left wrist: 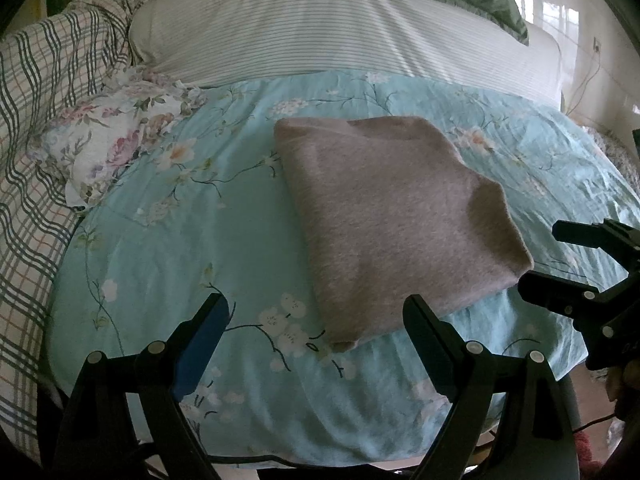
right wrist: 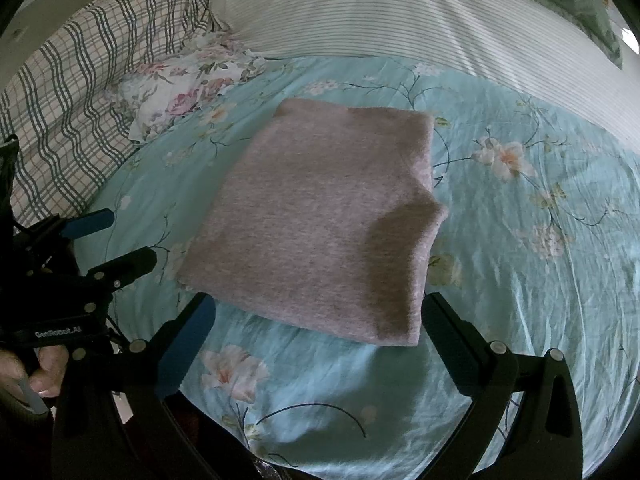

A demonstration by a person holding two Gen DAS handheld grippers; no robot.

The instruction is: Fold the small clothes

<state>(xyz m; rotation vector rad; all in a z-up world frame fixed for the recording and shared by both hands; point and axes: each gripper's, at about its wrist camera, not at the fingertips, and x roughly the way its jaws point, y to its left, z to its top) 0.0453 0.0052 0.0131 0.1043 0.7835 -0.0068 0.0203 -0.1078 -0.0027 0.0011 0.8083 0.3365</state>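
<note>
Folded pinkish-grey knit garment (left wrist: 384,220) lying flat on the blue floral bedsheet (left wrist: 160,248), directly ahead of both tools and touched by neither. Left tool (left wrist: 316,320), seen along its own fingers, stands wide open with nothing between its jaws; the garment's near corner lies just beyond and slightly toward its right finger (left wrist: 424,332), so the cloth sits ahead and to the right of this tool. Right tool (right wrist: 318,316) is likewise spread wide and empty, with the garment's near edge just past its fingertips and roughly centred between them (its right-hand near corner ends close to the right finger). The garment's long axis runs away from the tools toward the striped pillow (left wrist: 340,28), skewed a little relative to each tool. A raised fold with a shadowed hollow (right wrist: 394,256) sits on the side nearer the right tool, so by judgement that tool is the better placed to reach it. The floral cloth (left wrist: 112,144) and checked blanket (left wrist: 48,100) lie well apart, off to the left tool's left.
</note>
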